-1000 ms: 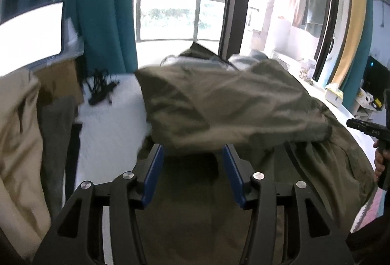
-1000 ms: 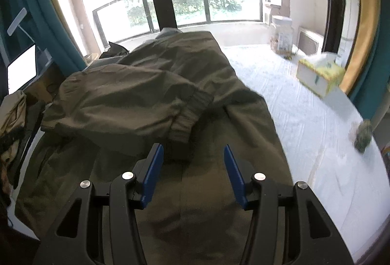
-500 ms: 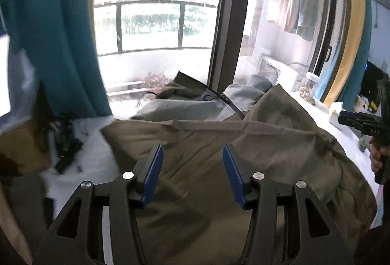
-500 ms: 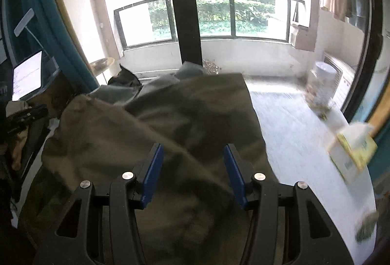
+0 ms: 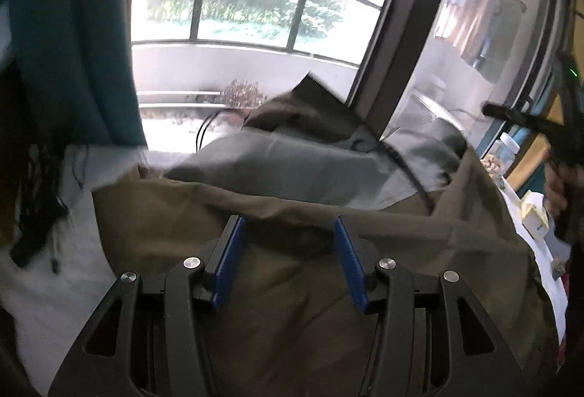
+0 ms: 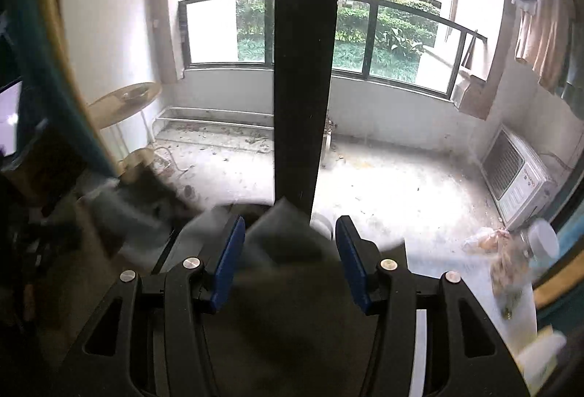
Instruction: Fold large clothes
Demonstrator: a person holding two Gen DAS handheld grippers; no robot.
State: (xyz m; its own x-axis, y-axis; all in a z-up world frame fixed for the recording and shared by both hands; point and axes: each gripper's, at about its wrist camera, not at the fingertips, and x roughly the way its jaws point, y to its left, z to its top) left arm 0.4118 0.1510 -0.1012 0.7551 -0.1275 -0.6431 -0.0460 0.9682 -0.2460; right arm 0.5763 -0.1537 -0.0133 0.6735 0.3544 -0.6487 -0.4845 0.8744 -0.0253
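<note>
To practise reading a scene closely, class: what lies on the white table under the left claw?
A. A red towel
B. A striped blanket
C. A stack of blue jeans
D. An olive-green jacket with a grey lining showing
D: below the left claw lies the olive-green jacket, its grey lining showing at the far end, on the white table.
</note>
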